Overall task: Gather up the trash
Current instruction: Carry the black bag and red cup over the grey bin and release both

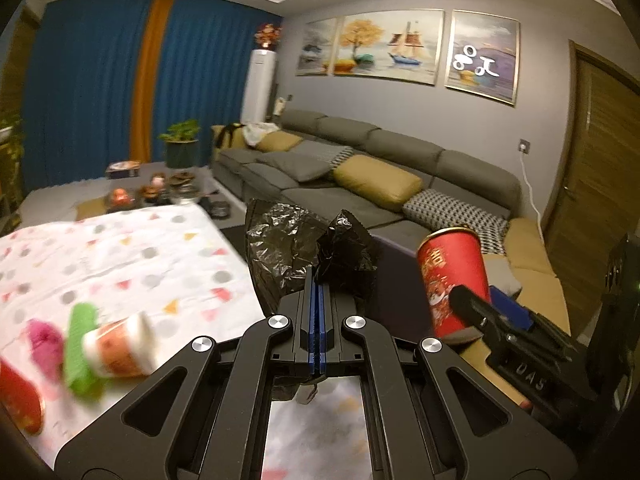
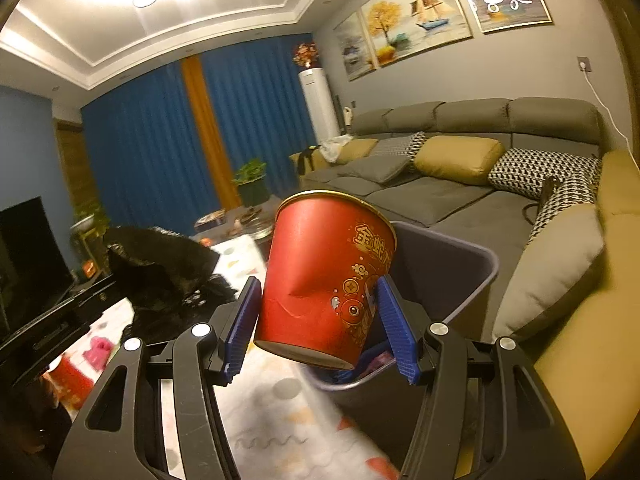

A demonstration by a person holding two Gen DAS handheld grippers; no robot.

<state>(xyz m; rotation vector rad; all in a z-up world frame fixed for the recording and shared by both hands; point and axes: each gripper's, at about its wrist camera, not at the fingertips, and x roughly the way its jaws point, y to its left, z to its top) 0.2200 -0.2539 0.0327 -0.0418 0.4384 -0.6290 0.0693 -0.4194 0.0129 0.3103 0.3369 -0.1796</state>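
Centrally, the right gripper (image 2: 320,312) holds a red paper cup (image 2: 326,276) pinched by its lower wall between the blue pads (image 2: 394,332), jaws about half spread; the wall is dented near the left pad; the cup's long axis runs roughly upright, tilted, rim uppermost. Directly beyond and below the cup lies the open mouth of the grey bin (image 2: 476,256), beside the sofa (image 2: 452,200); the cup, in all likelihood, needs only a short carry forward over that rim before release. The left gripper (image 1: 319,292), jaws fully closed, clamps a crumpled black bag (image 1: 288,248) just left of the bin. Further trash remains on the patterned tablecloth (image 1: 120,256): a white cup (image 1: 120,346) lying on its side, green and pink items blurred.
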